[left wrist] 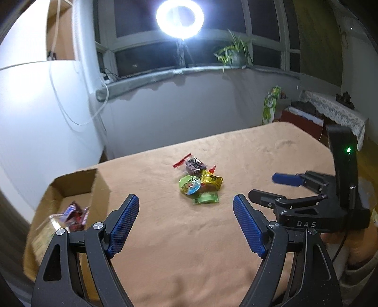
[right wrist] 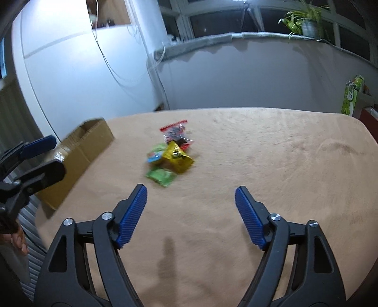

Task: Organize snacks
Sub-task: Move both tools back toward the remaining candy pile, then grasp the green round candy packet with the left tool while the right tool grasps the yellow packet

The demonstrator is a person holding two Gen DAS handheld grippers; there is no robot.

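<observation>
A small pile of snacks lies mid-table: a clear packet with a red strip (left wrist: 193,165) (right wrist: 174,131), a yellow packet (left wrist: 211,180) (right wrist: 178,157), a round green-lidded cup (left wrist: 190,185) (right wrist: 154,153) and a green packet (left wrist: 205,198) (right wrist: 160,177). At the table's left edge stands an open cardboard box (left wrist: 78,181) (right wrist: 89,141) with red packets (left wrist: 74,213) inside. My left gripper (left wrist: 186,200) (right wrist: 55,154) is open and empty, short of the pile. My right gripper (right wrist: 191,191) (left wrist: 263,186) is open too, nothing between its fingers, with the pile ahead and slightly left.
A tan cloth (left wrist: 189,248) covers the table. Behind it are a ring light (left wrist: 179,15) on a stand, a potted plant (left wrist: 232,53) on the sill, a green bag (left wrist: 270,106) and a lace-covered cabinet (left wrist: 335,111) at right. A hand (left wrist: 359,248) holds the right gripper.
</observation>
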